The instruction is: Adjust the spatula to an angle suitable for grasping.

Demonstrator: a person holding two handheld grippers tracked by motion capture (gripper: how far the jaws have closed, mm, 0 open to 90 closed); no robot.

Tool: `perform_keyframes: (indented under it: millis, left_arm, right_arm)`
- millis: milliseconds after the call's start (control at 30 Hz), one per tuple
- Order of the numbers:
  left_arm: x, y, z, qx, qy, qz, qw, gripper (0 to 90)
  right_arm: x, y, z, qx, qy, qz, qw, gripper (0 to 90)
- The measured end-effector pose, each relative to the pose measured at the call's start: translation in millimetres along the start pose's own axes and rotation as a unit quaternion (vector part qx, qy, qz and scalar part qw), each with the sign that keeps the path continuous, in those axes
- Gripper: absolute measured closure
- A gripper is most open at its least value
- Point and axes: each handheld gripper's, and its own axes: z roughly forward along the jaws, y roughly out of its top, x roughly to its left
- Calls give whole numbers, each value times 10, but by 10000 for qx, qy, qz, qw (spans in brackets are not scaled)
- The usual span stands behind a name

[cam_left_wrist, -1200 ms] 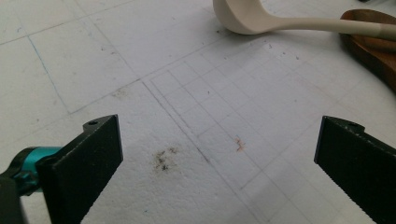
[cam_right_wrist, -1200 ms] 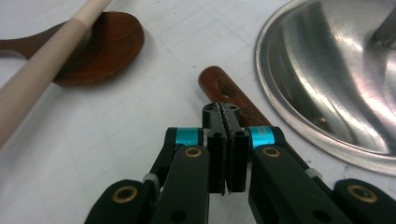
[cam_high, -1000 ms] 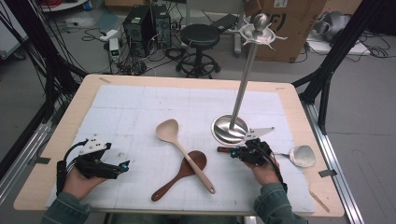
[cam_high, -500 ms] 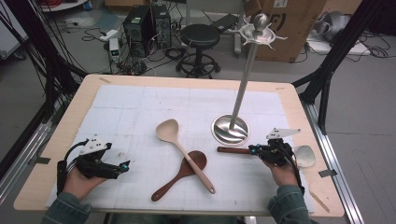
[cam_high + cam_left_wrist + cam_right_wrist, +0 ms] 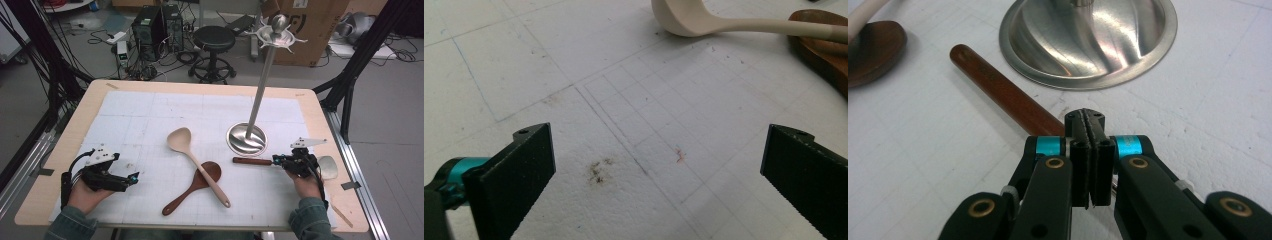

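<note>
Ladle handle (image 5: 252, 161) crosswise, pointing left.

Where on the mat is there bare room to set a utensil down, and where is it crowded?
The far half of the white mat, behind the pale spoon and left of the stand's base, lies bare. So does the patch between the left tool and the dark wooden spoon. It is crowded between the base and the right tool, around the brown-handled utensil.

High view: overhead, facing forward across the table (image 5: 210, 100). Gripper views: close, low over the mat; both share the brown spoon (image 5: 824, 45).
</note>
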Motion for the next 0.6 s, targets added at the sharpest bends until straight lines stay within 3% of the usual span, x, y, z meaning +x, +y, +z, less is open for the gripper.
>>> perform_keyframes:
  millis: [600]
  left_arm:
    - [-6,2,2,-17,-9,0,10000,16]
  right_arm:
    - [50,8,28,-20,1,-3,10000,896]
